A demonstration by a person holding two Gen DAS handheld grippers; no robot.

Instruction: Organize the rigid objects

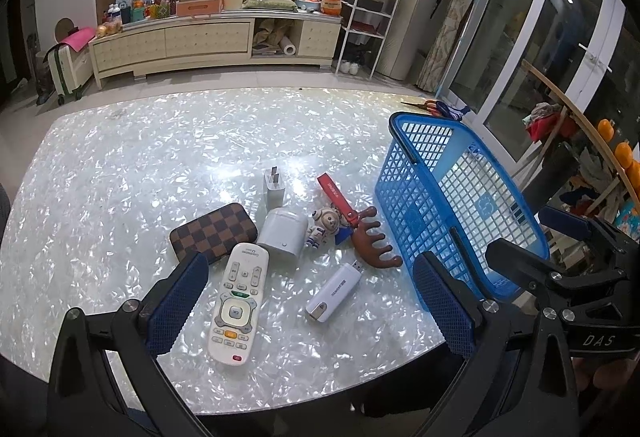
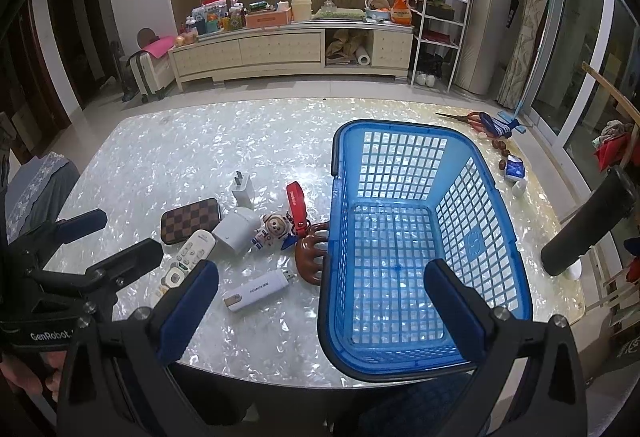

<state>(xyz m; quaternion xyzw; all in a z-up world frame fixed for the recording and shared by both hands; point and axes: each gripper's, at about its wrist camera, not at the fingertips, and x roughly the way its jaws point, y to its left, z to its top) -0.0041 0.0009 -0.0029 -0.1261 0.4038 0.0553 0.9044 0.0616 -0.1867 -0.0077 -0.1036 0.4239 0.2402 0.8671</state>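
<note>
A blue plastic basket (image 2: 496,197) stands empty on the right of the table; it also shows in the left wrist view (image 1: 404,173). Left of it lie a white remote (image 1: 237,305), a checkered brown case (image 1: 212,230), a white earbud case (image 1: 282,232), a white charger plug (image 1: 274,187), an astronaut bear keychain with a red strap (image 1: 326,223), a brown antler-shaped piece (image 1: 374,239) and a white USB stick (image 1: 334,291). My left gripper (image 1: 310,311) is open above the remote and stick. My right gripper (image 2: 322,313) is open over the basket's near left rim.
Scissors (image 2: 476,119) and small items (image 2: 512,165) lie at the table's far right. A black cylinder (image 2: 588,223) stands off the right edge. A cabinet (image 2: 288,51) and a white rack (image 2: 438,25) stand across the room.
</note>
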